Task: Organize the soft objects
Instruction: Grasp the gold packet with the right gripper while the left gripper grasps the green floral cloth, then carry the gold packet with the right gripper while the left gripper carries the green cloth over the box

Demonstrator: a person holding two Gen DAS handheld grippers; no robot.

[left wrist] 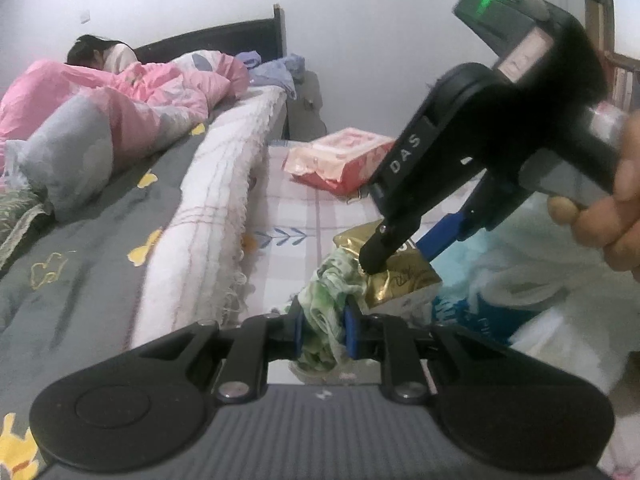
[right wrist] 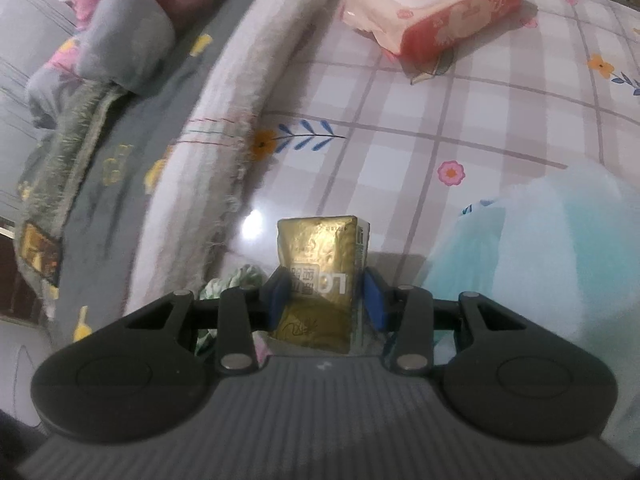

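1. Here, my left hand-held gripper (left wrist: 323,330) was clamped shut on the green cloth (left wrist: 334,288), lifting it clear.
2. My right hand-held gripper (right wrist: 325,300) pinched the gold tissue pack (right wrist: 320,256) just beside it, separating them.

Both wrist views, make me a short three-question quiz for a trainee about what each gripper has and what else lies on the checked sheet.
1. True or false: the left gripper is shut on the green patterned cloth.
2. What does the right gripper have between its pads?
A. red wipes pack
B. gold packet
C. pink quilt
3. Fill in: the red wipes pack lies on the ____ sheet.

Key: 1 true; 2 B, the gold packet; 3 checked sheet.
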